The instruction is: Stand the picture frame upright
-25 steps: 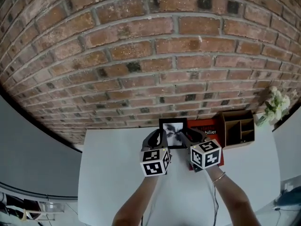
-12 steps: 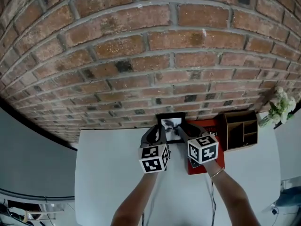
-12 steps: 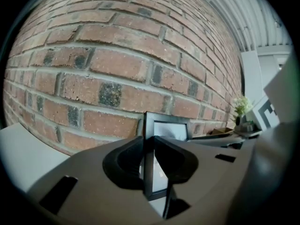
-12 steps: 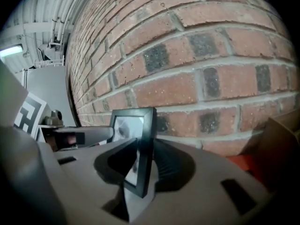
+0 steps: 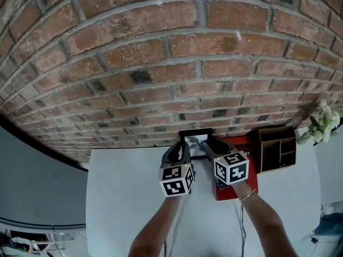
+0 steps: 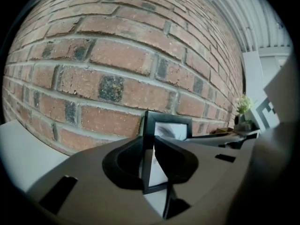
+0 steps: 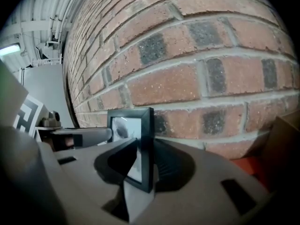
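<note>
You hold the black-rimmed rectangular picture frame [image 5: 195,140] upright at the back of the white desk [image 5: 123,197], just before the red brick wall [image 5: 161,63]. Your left gripper [image 6: 150,161] clamps its left edge and your right gripper [image 7: 140,165] its right edge, probably so it cannot tip.

A staged home-office corner inside a larger industrial hall, by the look of it. A bare red brick wall [image 5: 161,63] backs a plain white counter [image 5: 128,197]. Desk things line the counter's back edge: a black picture frame [image 5: 196,138], a red book [image 5: 252,159] and an open wooden desk organiser [image 5: 277,148], with white flowers [image 5: 321,123] past the back right corner. Beyond the wall's end, the gripper views show a ribbed metal ceiling [image 6: 253,18], exposed pipes [image 7: 51,13] and a strip light [image 7: 9,49], more workshop than house.
</note>
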Demonstrator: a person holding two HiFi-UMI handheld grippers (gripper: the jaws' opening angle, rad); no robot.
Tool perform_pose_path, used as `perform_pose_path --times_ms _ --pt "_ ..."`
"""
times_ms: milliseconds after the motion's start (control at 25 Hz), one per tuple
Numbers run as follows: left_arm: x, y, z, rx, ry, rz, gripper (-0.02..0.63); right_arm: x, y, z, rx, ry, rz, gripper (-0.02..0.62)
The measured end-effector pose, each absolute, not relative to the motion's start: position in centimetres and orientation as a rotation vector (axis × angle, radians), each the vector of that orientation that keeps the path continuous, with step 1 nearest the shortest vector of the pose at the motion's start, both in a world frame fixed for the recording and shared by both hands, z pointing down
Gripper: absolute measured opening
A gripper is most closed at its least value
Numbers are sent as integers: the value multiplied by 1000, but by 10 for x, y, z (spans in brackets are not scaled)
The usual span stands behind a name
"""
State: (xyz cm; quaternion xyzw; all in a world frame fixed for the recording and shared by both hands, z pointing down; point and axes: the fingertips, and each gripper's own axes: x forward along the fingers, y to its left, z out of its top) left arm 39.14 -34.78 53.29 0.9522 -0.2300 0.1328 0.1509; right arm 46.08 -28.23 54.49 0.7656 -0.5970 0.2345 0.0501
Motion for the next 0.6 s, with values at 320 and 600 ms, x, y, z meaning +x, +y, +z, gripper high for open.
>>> perform_pose_path --times_ms 320,600 --pt "391 -349 534 2735 -653 377 66 460 -284 545 2328 -1840 709 114" --pt "392 -349 534 2717 -630 378 76 457 -283 543 2327 -1875 718 114"
